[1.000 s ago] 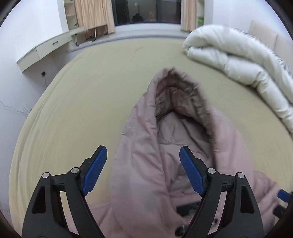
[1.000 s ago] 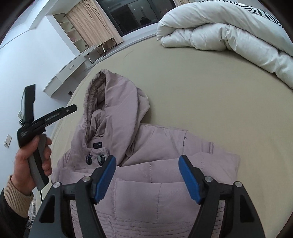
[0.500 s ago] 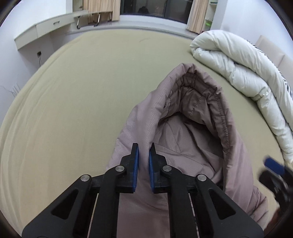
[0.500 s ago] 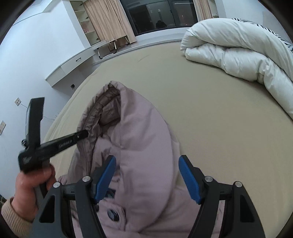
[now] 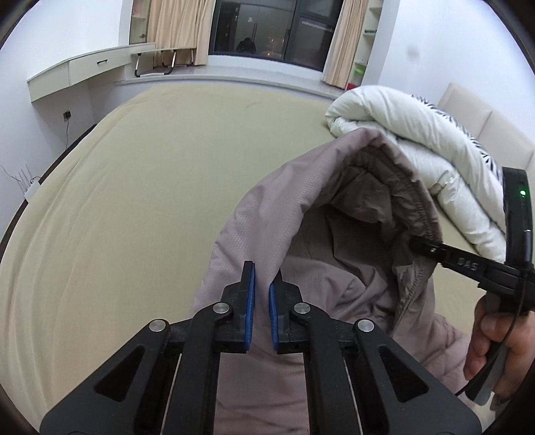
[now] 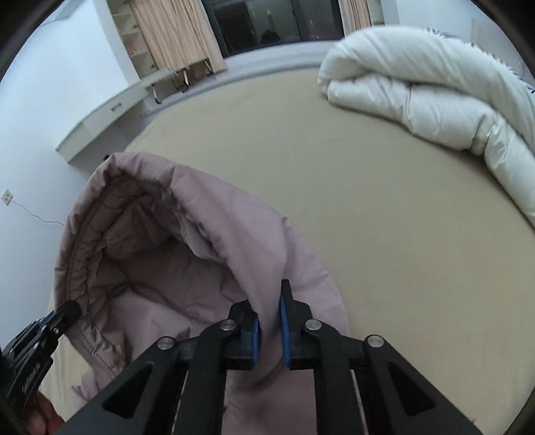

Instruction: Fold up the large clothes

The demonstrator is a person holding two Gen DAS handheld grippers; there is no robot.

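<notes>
A mauve hooded puffer jacket (image 5: 334, 241) lies on the olive bed sheet (image 5: 133, 207), hood open toward me. My left gripper (image 5: 261, 294) is shut on the hood's left side. My right gripper (image 6: 269, 321) is shut on the hood's right side, a fold of the jacket (image 6: 207, 234) pinched between the blue pads (image 6: 254, 338). In the left wrist view the right gripper (image 5: 424, 246) shows side-on at the hood's right rim. In the right wrist view the left gripper (image 6: 68, 308) shows at the hood's left rim.
A rolled white duvet (image 5: 418, 140) lies at the bed's far right, also in the right wrist view (image 6: 428, 83). A white desk (image 5: 87, 70) and curtained window (image 5: 267, 30) stand beyond the bed's far edge. A headboard (image 5: 481, 123) is at the right.
My left gripper closed on the hood's left side half a second ago. My right gripper moved in to the hood's right side and has shut on it. The hood is lifted and spread.
</notes>
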